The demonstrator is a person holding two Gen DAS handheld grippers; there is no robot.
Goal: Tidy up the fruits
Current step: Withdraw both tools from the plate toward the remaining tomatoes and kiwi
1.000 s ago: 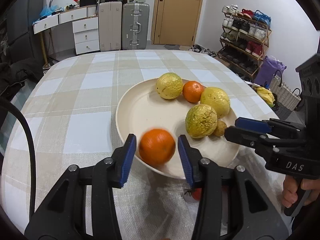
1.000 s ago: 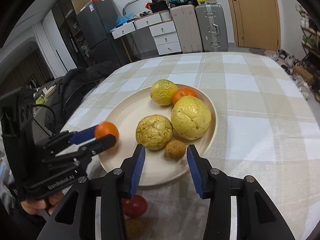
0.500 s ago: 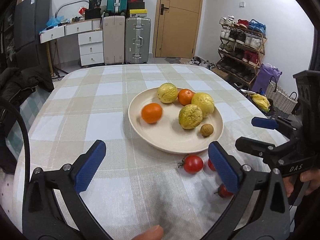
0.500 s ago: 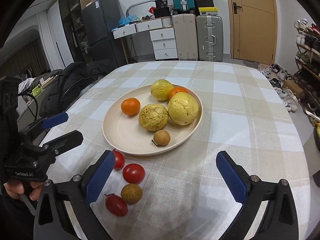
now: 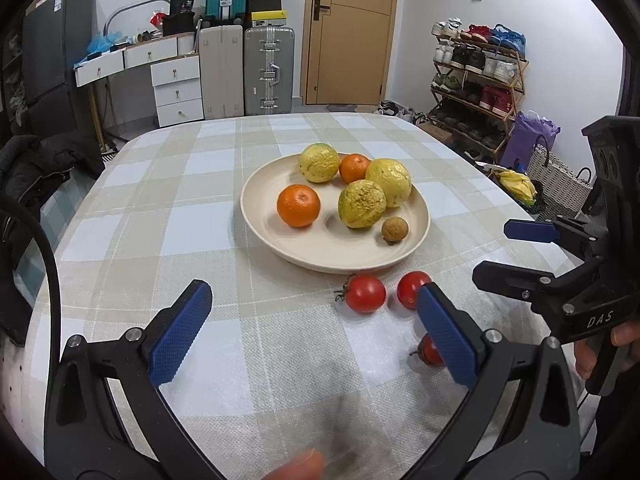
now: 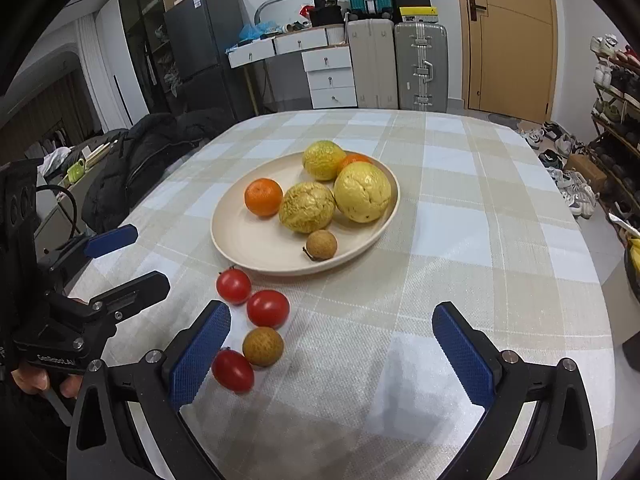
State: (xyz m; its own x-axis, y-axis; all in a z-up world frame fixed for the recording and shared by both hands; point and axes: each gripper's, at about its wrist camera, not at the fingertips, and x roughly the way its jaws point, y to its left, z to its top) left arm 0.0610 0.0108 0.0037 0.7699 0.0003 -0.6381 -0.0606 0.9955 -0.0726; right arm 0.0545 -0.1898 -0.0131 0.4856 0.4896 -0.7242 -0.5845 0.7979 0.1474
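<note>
Both grippers empty, jaws wide apart: left gripper [image 5: 316, 336] & right gripper [image 5: 516, 252], marked "DAS". Fruit plate [image 5: 260, 216] sits at table centre; three tomatoes [image 6: 268, 308] w/ a longan [image 6: 263, 346] at its 7 o'clock.

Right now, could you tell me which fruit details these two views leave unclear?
- Left wrist view: the lowest red cherry tomato is half hidden behind the left gripper's blue finger.
- Right wrist view: the far orange mandarin is mostly hidden behind two yellow wrinkled fruits.
- Left wrist view: bottom edge is blurred.
</note>
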